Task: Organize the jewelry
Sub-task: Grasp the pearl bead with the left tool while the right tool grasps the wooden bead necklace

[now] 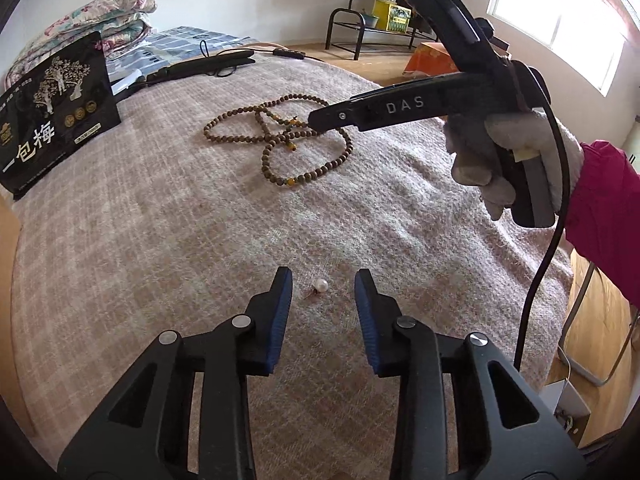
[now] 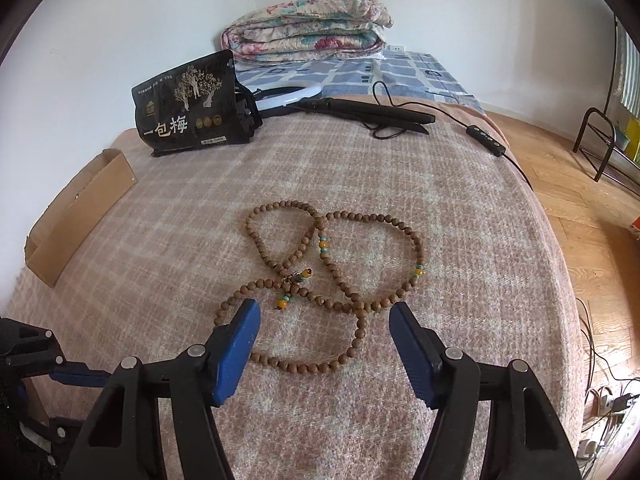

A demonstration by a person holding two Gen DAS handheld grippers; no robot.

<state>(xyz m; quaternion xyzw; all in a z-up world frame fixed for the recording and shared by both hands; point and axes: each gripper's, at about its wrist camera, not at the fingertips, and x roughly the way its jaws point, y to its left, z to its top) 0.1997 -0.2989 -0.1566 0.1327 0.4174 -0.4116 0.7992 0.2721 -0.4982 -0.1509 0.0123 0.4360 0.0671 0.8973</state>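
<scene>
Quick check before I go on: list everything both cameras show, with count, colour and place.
bead necklace: one, brown, mid-blanket, tangled
pearl earring: one, white, between left gripper's fingers
snack bag: one, black, far left
cardboard box: one, brown, left edge
hair straightener: one, black, far end
folded quilt: one, floral, by wall
blanket: one, pink plaid, covering bed
left gripper: open, black and blue
right gripper: open, over necklace
right hand: one, white glove

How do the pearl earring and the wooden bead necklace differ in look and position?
The pearl earring is one small white ball on a short pin; the bead necklace is a long brown strand in tangled loops with orange-and-green accent beads. The earring lies between the open left claw tips; the necklace lies under the open right claw. Both rest on the checked blanket, ungrasped.
</scene>
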